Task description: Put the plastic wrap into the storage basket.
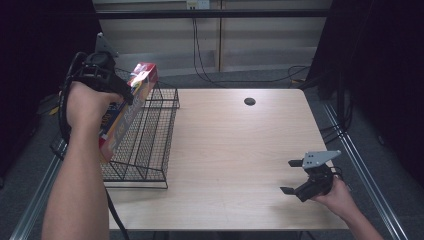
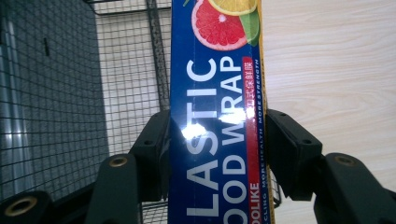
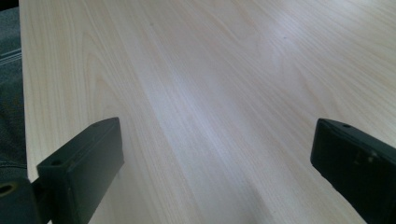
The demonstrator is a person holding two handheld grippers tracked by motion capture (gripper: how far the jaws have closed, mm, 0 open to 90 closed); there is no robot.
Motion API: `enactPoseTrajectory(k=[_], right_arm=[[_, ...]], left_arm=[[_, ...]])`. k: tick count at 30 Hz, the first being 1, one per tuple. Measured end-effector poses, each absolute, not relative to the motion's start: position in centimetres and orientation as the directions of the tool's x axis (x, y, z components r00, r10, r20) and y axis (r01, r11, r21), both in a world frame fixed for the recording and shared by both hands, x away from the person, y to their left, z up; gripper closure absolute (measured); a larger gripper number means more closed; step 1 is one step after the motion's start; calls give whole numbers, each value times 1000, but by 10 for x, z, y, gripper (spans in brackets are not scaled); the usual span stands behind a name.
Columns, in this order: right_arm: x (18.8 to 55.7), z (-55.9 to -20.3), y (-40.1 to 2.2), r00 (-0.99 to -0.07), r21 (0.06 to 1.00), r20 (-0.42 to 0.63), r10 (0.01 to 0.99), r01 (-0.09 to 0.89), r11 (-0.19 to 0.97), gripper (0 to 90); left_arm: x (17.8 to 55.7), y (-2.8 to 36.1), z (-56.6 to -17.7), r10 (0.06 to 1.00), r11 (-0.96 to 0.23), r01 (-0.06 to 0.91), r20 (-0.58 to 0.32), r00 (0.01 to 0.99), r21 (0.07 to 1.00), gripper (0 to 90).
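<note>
We record a long, narrow plastic wrap box [image 2: 215, 121]: dark blue face, white lettering, a red strip along one edge, and citrus slices printed at the far end. In the high view the box [image 1: 131, 102] is held tilted above the wire basket [image 1: 150, 145], its red end uppermost, its lower part over the basket's left side. The basket stands at the table's [image 1: 235, 150] left edge; whether the box touches the mesh we cannot tell.

The left forearm rises from the bottom edge, and the hand is wrapped around the left gripper [image 1: 122, 97] from behind, knuckles toward the camera. In the left gripper view, the left gripper [image 2: 215, 149] has both jaws pressed flat against the box's two long sides, pinching it across its width.

The right hand rests low at the table's near right corner. The right gripper [image 1: 291, 176] points toward the table's middle, jaws spread wide. The right gripper view confirms the gap [image 3: 215, 158]: bare wood between the jaws, nothing held or touched.
</note>
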State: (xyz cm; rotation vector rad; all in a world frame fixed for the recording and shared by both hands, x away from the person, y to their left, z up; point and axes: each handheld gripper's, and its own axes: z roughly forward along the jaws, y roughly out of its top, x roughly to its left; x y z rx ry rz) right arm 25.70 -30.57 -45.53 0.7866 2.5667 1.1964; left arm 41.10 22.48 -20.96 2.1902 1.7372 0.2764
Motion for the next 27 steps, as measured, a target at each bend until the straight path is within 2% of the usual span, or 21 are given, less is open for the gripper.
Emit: enactPoseTrajectory(k=[27], right_arm=[[258,-456,-305,-838,759,41,543,380,528,25]], left_arm=[[404,257,-220,990,-102,924,-50,129,368,456]])
